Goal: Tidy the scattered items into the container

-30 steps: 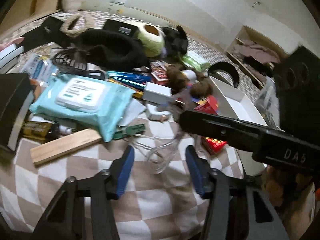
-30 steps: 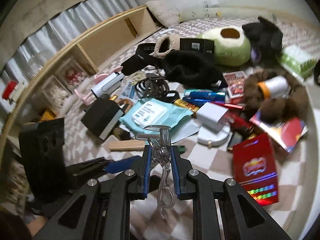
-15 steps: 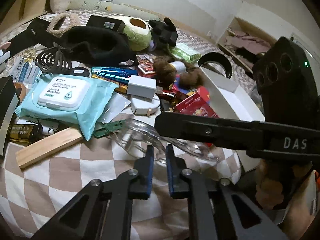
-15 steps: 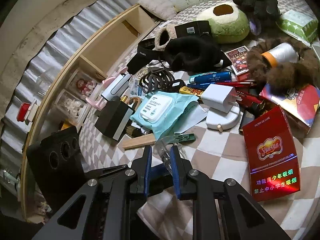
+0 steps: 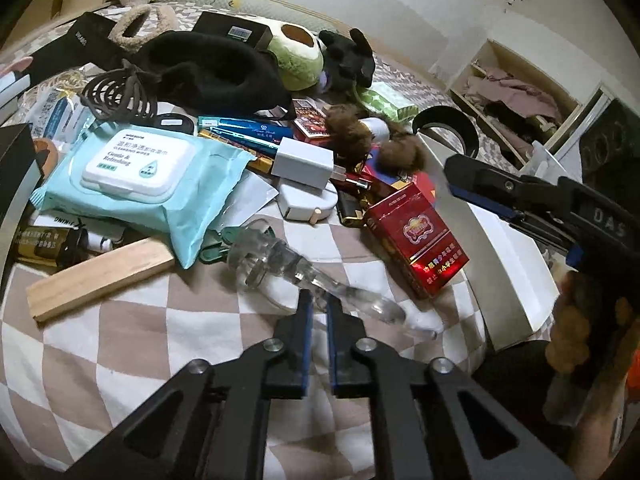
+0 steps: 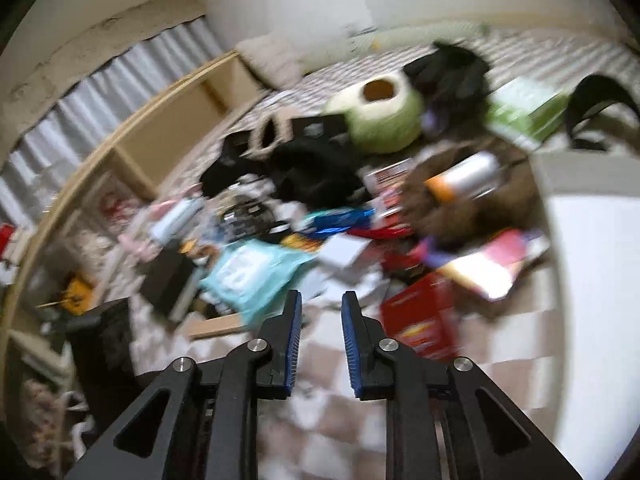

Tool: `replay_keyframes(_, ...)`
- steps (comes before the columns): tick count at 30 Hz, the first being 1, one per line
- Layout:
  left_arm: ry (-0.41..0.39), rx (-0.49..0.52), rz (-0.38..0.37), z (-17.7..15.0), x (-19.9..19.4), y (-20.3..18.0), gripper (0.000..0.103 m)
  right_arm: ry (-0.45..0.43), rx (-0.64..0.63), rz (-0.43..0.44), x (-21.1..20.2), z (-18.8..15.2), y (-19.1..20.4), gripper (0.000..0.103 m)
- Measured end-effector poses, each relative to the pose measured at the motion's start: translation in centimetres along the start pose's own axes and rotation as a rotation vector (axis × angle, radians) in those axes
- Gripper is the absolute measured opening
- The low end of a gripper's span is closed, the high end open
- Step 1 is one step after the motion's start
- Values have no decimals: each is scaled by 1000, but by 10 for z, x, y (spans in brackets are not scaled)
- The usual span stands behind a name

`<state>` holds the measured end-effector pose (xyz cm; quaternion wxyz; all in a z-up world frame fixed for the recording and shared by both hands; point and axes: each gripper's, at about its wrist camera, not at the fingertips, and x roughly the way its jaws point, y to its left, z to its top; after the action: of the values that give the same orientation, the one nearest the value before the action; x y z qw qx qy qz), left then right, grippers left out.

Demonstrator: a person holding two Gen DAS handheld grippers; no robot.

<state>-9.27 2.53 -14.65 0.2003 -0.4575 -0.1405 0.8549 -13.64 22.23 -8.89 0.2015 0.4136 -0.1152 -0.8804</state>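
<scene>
My left gripper (image 5: 317,305) has its jaws clamped on the clear glasses (image 5: 288,264), gripping them near one end; the rest of the frame projects forward over the checked bedspread (image 5: 132,320). My right gripper (image 6: 319,312) has its jaws apart with nothing between them. Its view is heavily blurred; in the left view it reaches in from the right above the white container (image 5: 508,256).

Status of task items: the white container sits at the right edge of the pile, and the part of its interior in view looks bare. Scattered items lie on the bed beside it, including the wipes pack (image 5: 136,176), the red box (image 5: 416,240) just beside the container wall, the white charger (image 5: 306,162) and the wooden block (image 5: 100,274).

Step in hand, as I judge it: carrying the clear glasses to the container.

Next move requires: travel to the right, clearing the red box and the container wall; keep the clamp firm, since the smooth plastic may pivot; part the jaws only once the glasses are over the interior.
</scene>
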Motion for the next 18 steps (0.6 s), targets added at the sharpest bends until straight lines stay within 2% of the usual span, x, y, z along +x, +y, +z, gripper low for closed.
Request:
replay_keyframes(1, -3, -5, -4, -1, -2, 0, 45, -1, -5, -22, 0, 0, -1, 68)
replay_keyframes(2, -8, -10, -10, -3, -5, 1, 49, 14, -14, -40, 3, -1, -1, 80)
replay_keyframes(5, -10, -7, -21, -5, -11, -1, 53, 58, -40, -97, 12, -4, -1, 80)
replay_keyframes(7, -3, 0, -22, -7, -12, -2, 64, 87, -58, -134, 19, -7, -1, 80)
replay_keyframes(11, 27, 16, -45, -10, -11, -5, 66, 146, -93, -209, 31, -11, -2, 80)
replay_keyframes(15, 53, 25, -77, -12, -10, -8, 72, 204, -128, -284, 44, -16, -2, 80)
replay_keyframes(18, 60, 14, -80, -12, -8, -7, 72, 238, -172, -327, 53, -20, 3, 80)
